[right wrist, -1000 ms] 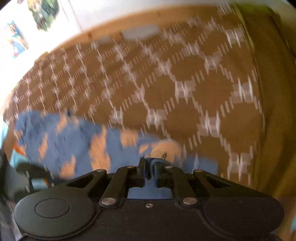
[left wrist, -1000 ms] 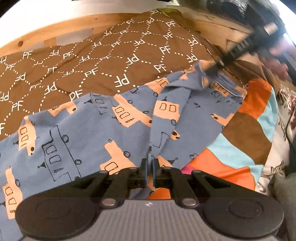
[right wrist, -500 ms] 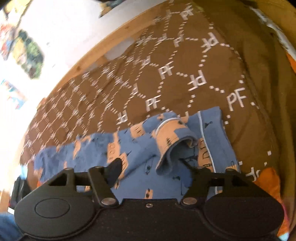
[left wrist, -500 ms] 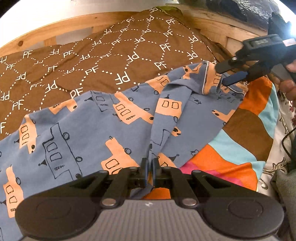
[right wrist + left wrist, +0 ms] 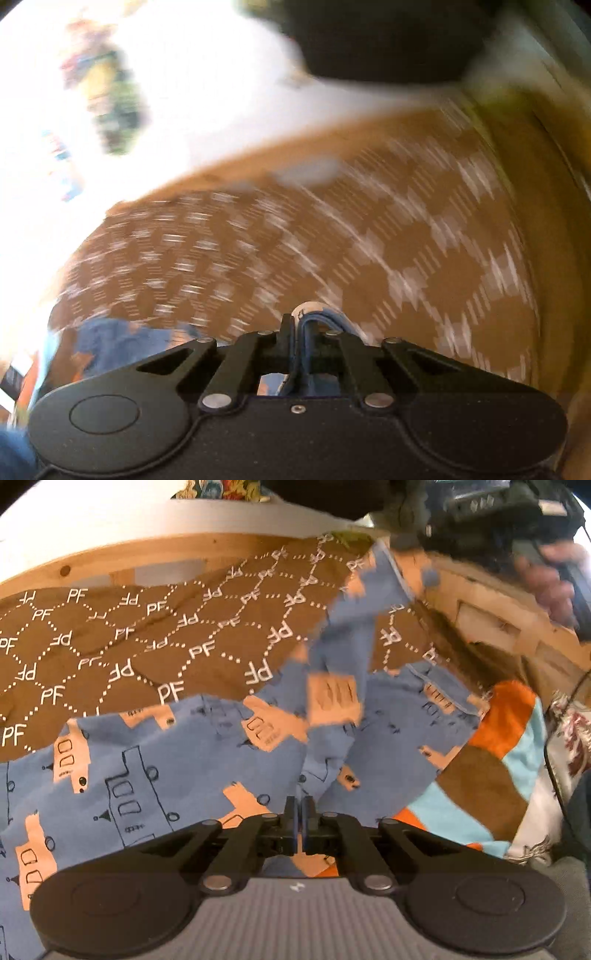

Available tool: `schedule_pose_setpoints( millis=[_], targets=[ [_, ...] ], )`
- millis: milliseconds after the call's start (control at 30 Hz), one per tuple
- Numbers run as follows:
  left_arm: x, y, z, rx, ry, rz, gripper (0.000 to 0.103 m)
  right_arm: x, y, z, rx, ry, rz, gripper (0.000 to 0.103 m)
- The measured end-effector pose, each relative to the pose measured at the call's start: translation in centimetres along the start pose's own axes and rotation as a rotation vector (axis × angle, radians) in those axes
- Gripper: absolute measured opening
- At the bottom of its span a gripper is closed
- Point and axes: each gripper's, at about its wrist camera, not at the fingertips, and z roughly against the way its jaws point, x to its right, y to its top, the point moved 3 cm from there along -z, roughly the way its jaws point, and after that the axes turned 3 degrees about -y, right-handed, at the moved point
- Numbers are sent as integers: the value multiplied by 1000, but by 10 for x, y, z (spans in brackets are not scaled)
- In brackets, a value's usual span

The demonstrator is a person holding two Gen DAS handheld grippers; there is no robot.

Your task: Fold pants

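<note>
On the brown bedspread (image 5: 110, 635) the pants (image 5: 166, 768) lie spread, and our right gripper (image 5: 301, 328), open a moment ago, now pinches their hem and lifts it, while the left gripper (image 5: 298, 808) fingers stay closed on the near edge, so folding begins.

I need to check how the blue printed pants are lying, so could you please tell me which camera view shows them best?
The left wrist view: the blue printed pants spread sharply across the brown bedspread, one part lifted. The right wrist view is blurred, showing only a pinched fold and a blue patch.
</note>
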Motion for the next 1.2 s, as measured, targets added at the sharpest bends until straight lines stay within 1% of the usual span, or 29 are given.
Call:
schedule_pose_setpoints(
  millis=[33,67,100,133,167,233,300,333,433,467,500,533,567,600,633,667,767,833,900,933,967,1000,1033,1100,1133,1167,1200],
  targets=[
    [1,0,1,2,-5,-6,2,-5,6,5,-18,-6,65,5],
    [2,-1,2,3,-7,-21,2,-5,6,7,-55,-17,117,5],
    [3,-3,2,0,-7,-42,2,-1,2,6,-106,-34,134,5],
    [6,-6,1,-12,-7,-68,2,9,-7,2,-171,-57,125,5],
    [8,-7,-1,-23,-6,-90,2,22,-22,-5,-255,-85,112,5],
    [14,-12,-4,-48,-9,-132,2,46,-55,-18,-387,-164,124,5],
    [18,-17,-6,-65,-1,-176,2,70,-86,-27,-477,-230,116,5],
    [19,-20,-6,-70,4,-196,2,81,-97,-29,-489,-249,86,5],
    [22,-25,-5,-82,16,-236,2,96,-109,-26,-457,-244,-11,6],
    [23,-26,-5,-87,17,-244,2,96,-109,-26,-450,-244,-16,7],
    [23,-27,-5,-90,17,-249,2,95,-108,-25,-444,-248,-4,9],
    [23,-28,-4,-92,17,-251,2,92,-106,-24,-436,-247,7,18],
    [23,-29,-5,-95,19,-251,2,91,-102,-23,-423,-237,10,23],
    [23,-29,-6,-97,20,-250,2,89,-99,-18,-408,-221,0,28],
    [23,-29,-6,-98,20,-248,2,89,-95,-18,-393,-202,-23,36],
    [23,-29,-6,-98,19,-246,2,90,-90,-17,-375,-177,-53,41],
    [21,-29,-7,-102,16,-242,2,92,-81,-22,-349,-154,-141,44],
    [21,-29,-8,-103,15,-239,2,96,-79,-28,-338,-151,-210,45],
    [21,-29,-8,-103,14,-237,2,105,-80,-33,-321,-155,-307,43],
    [21,-29,-8,-103,13,-237,2,107,-80,-35,-307,-164,-346,32],
    [21,-29,-8,-103,13,-236,2,107,-80,-36,-286,-180,-368,8],
    [21,-30,-7,-103,13,-237,2,105,-80,-36,-265,-197,-362,5],
    [21,-30,-7,-103,13,-238,2,98,-77,-33,-227,-225,-317,5],
    [21,-30,-6,-103,14,-239,2,73,-71,-21,-133,-266,-109,5],
    [21,-30,-6,-103,14,-239,2,53,-70,-15,-92,-281,36,4],
    [21,-31,-6,-103,13,-239,2,36,-72,-12,-67,-297,150,4],
    [20,-31,-6,-103,13,-239,2,26,-77,-11,-52,-309,230,4]
  ],
)
